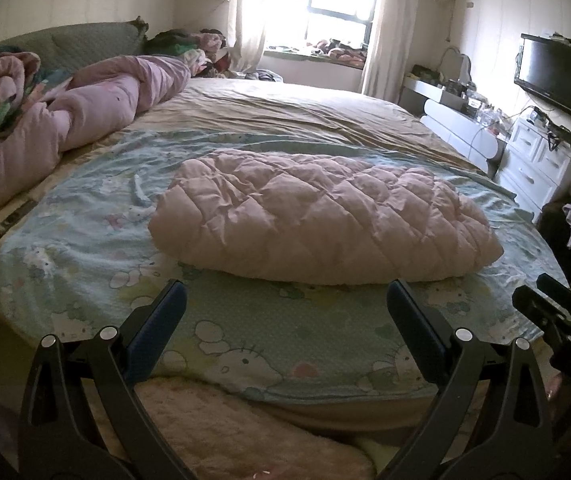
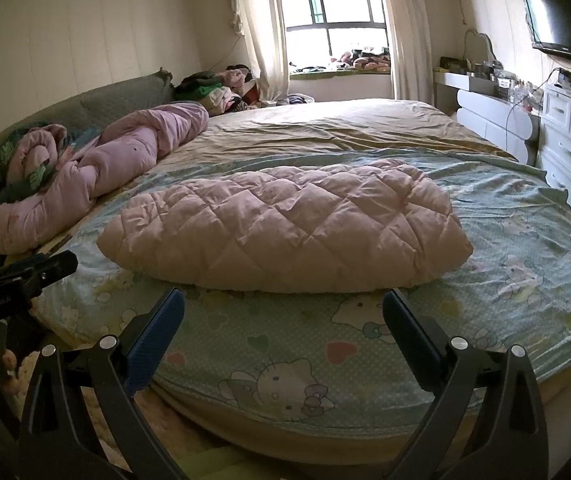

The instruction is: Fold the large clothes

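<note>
Two grippers, both empty at that point. My left gripper (image 1: 285, 300) and right gripper (image 2: 283, 308) hung just off the near edge of the bed (image 1: 245, 344), jaws spread wide, nothing between them. The pink quilted jacket (image 1: 321, 216) lay on the cartoon-print sheet (image 2: 285, 364) near that edge, already bundled into a puffy oblong, well apart from the purple duvet (image 1: 97, 108) heaped by the headboard.

My read on handling: it looked light and squashy, padded stuff that springs back and won't hold a crease, and the shell seemed smooth enough to slide out of a shallow pinch. I'd have gone for the two ends of the near hem, biting deep over a stitched seam instead of a puffed panel. I couldn't tell where sleeves or collar were tucked, so which side was the front was a guess.
</note>
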